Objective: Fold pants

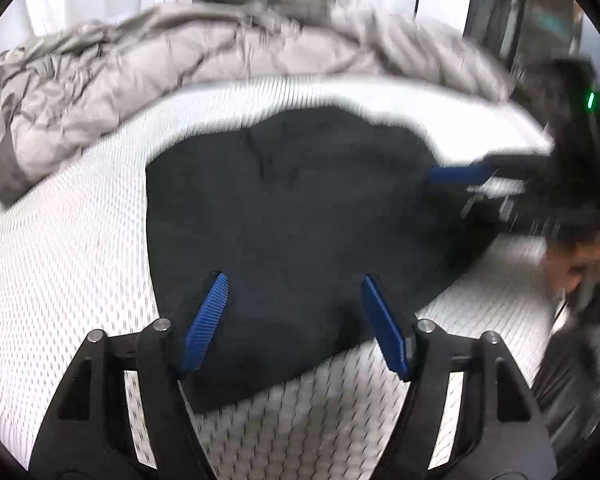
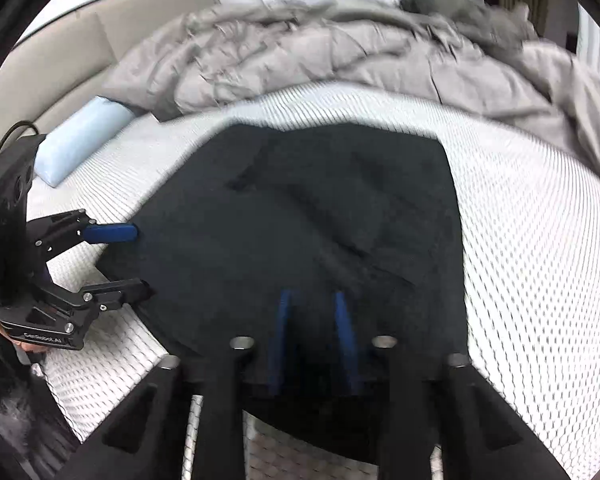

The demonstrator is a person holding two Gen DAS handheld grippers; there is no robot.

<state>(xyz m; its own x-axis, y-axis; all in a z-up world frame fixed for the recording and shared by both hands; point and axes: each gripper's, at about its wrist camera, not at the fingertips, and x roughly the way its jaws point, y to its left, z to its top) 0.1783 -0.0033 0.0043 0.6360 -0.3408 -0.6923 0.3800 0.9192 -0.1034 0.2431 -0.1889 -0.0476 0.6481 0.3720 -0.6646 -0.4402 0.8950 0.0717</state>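
The black pants (image 2: 320, 220) lie already folded into a compact dark slab on the white mesh mattress (image 2: 540, 260), directly under and ahead of both tools. We judge a fold has just been laid down and we are at the release, with perhaps one more fold or a smoothing left.

Our right tool (image 2: 312, 340) sits low over the near edge of the cloth, its blue pads a little apart; no fabric looks pinched between them. Our left tool (image 1: 294, 320) hovers with its fingers spread wide over the pants, holding nothing.

Beyond the pants, a rumpled grey duvet (image 2: 300, 52) is heaped across the bed, and a pale blue pillow (image 2: 80, 140) lies off to the left.

Next we need to lift clear without dragging the cloth, then pick an edge cleanly for any further fold.
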